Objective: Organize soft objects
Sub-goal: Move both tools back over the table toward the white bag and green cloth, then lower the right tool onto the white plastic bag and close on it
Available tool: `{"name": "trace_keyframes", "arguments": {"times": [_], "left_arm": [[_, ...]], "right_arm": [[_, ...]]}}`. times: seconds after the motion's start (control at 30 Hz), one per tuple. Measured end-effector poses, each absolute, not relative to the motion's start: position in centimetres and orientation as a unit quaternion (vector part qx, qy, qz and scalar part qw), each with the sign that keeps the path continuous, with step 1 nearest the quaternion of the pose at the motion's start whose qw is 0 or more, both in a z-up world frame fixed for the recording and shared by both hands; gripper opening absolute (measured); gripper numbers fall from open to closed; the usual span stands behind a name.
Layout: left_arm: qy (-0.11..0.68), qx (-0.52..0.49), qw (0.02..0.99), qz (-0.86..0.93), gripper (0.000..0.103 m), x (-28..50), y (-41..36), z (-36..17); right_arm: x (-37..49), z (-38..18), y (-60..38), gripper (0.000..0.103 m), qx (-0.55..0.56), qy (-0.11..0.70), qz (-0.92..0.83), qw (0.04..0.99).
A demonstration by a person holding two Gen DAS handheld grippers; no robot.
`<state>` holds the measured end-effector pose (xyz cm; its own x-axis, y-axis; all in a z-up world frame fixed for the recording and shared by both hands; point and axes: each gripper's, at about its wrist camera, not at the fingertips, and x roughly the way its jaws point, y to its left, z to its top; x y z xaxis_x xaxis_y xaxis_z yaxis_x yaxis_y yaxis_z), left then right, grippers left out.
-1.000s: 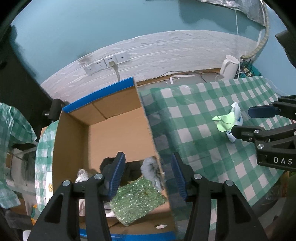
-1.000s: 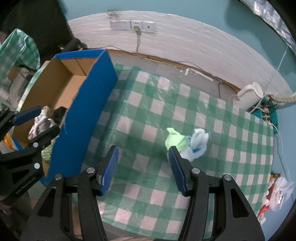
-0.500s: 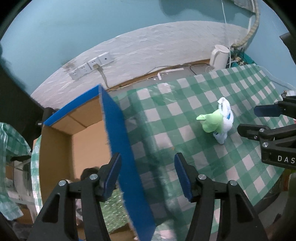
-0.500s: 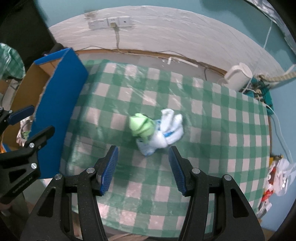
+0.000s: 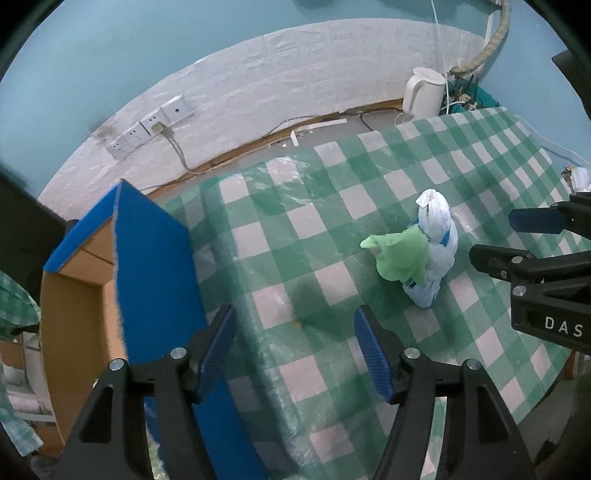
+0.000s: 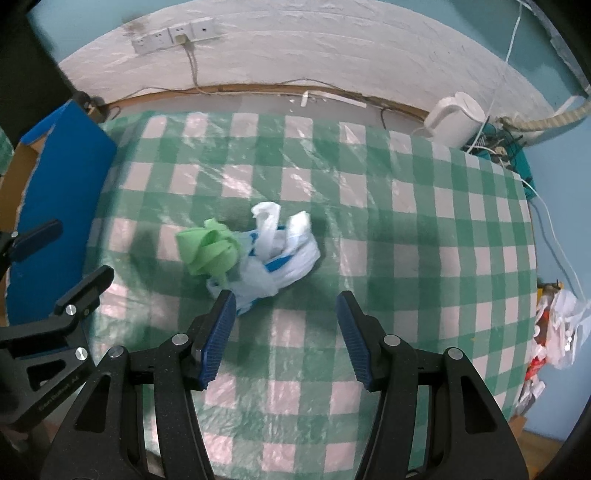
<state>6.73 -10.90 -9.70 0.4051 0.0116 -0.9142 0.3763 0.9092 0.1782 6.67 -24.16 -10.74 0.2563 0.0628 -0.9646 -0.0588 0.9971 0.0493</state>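
A light green cloth (image 5: 400, 256) and a knotted white and blue plastic bag (image 5: 437, 251) lie together on the green checked tablecloth (image 5: 332, 206). In the right wrist view the green cloth (image 6: 208, 251) and the bag (image 6: 280, 254) sit just ahead of my open, empty right gripper (image 6: 282, 325). My left gripper (image 5: 293, 339) is open and empty, above the cloth between the box and the bundle. The cardboard box with blue outer walls (image 5: 147, 266) stands at the table's left; its inside is mostly hidden. The right gripper also shows in the left wrist view (image 5: 517, 236).
A white kettle (image 6: 458, 118) and tangled cables stand at the back right by the wall. Wall sockets (image 6: 173, 35) with a plugged cord are at the back. A pile of bags (image 6: 557, 317) lies past the table's right edge.
My left gripper has moved right, from over the box's inside to over the tablecloth. My right gripper has come closer to the green cloth and bag. Both stay open.
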Motion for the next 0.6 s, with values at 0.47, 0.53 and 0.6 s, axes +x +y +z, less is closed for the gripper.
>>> {"name": "trace_keyframes", "arguments": {"times": [0.47,0.53,0.6], "left_arm": [[0.55,0.18,0.808,-0.112,0.069,9.1,-11.9,-11.9],[0.55,0.178,0.808,-0.113,0.069,9.4,-12.0,-11.9],[0.547,0.181,0.809,-0.113,0.069,9.6,-12.2,-11.8]], "right_arm": [[9.2,-14.0,-25.4,0.057,0.024,0.628,0.018,0.778],[9.4,-14.2,-25.2,0.057,0.025,0.629,0.019,0.777],[9.7,-14.4,-24.8,0.057,0.025,0.63,0.021,0.776]]}}
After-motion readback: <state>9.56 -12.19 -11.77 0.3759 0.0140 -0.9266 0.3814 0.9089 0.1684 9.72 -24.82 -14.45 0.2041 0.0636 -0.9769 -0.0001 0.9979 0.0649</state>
